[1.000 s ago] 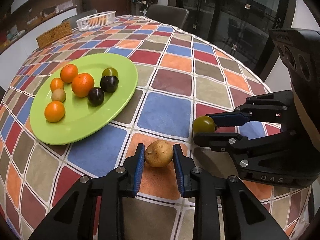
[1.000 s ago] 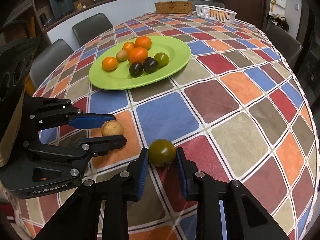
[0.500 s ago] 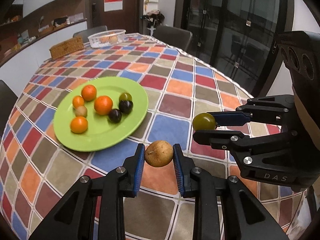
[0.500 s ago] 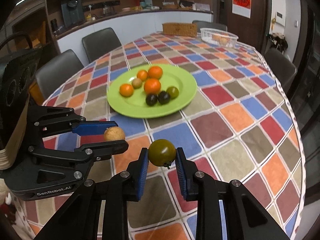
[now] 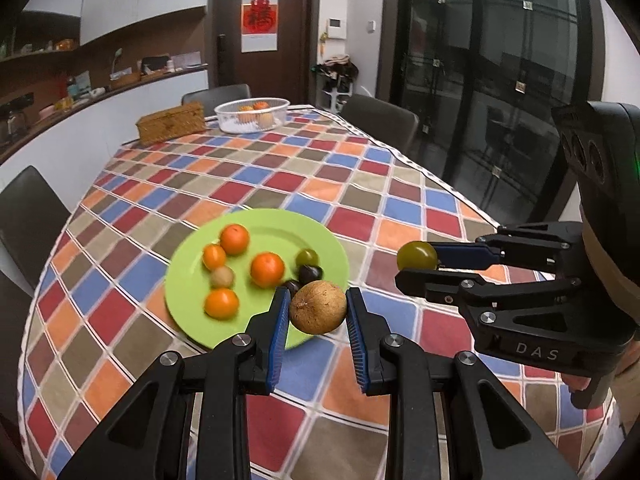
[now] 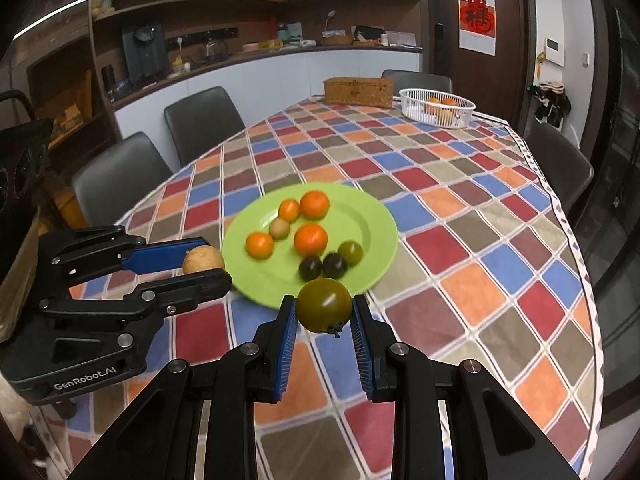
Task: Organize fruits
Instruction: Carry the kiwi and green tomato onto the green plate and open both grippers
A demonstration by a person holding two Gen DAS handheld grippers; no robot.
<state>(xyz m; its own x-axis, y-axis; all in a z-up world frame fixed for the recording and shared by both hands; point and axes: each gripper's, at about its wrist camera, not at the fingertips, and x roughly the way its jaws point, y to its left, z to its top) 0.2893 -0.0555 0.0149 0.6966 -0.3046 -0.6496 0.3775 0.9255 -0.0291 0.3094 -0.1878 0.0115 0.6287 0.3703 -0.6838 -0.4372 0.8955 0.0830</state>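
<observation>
Left wrist view, both fruits lifted higher since before, green plate [image 5: 320, 236] farther

We see a desk [image 6: 460, 240] covered with a checkered tablecloth [image 5: 280, 184]. At its far end sits a woven wicker box [image 6: 358, 92]. Dark chairs [image 6: 202, 124] stand along the desk's sides. Beyond the far end we see a dark door [image 5: 260, 28] bearing a red paper decoration [image 5: 259, 20], and a counter [image 6: 280, 50] with shelves [image 6: 188, 0] above it.
</observation>
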